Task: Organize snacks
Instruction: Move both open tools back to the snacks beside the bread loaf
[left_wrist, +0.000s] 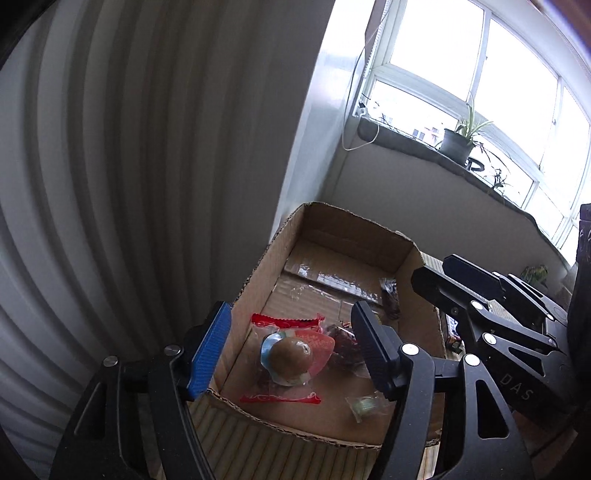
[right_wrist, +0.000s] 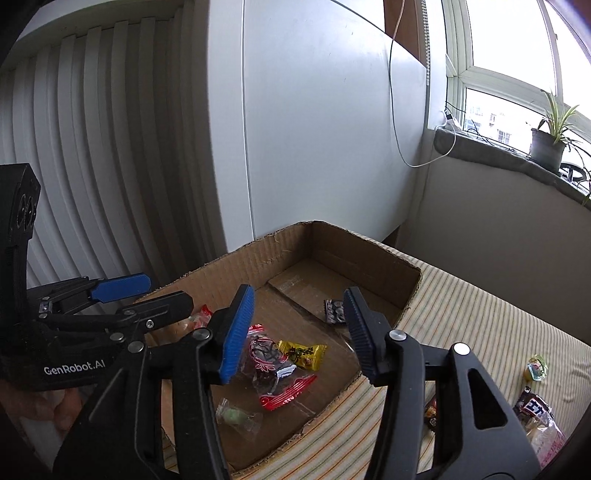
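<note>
An open cardboard box sits on a striped cloth and holds several snacks. My left gripper stands open over its near end, above a clear red-edged pack with a round brown snack lying on the box floor. Nothing is between its pads. A green wrapped candy lies beside that pack. My right gripper is also open and empty, over a red-trimmed clear pack, a yellow pack, the green candy and a small black pack. Each gripper shows in the other's view, the left and the right.
Loose snacks lie on the striped cloth right of the box. A white ribbed panel and wall stand behind. A window sill holds a potted plant, and a cable hangs down.
</note>
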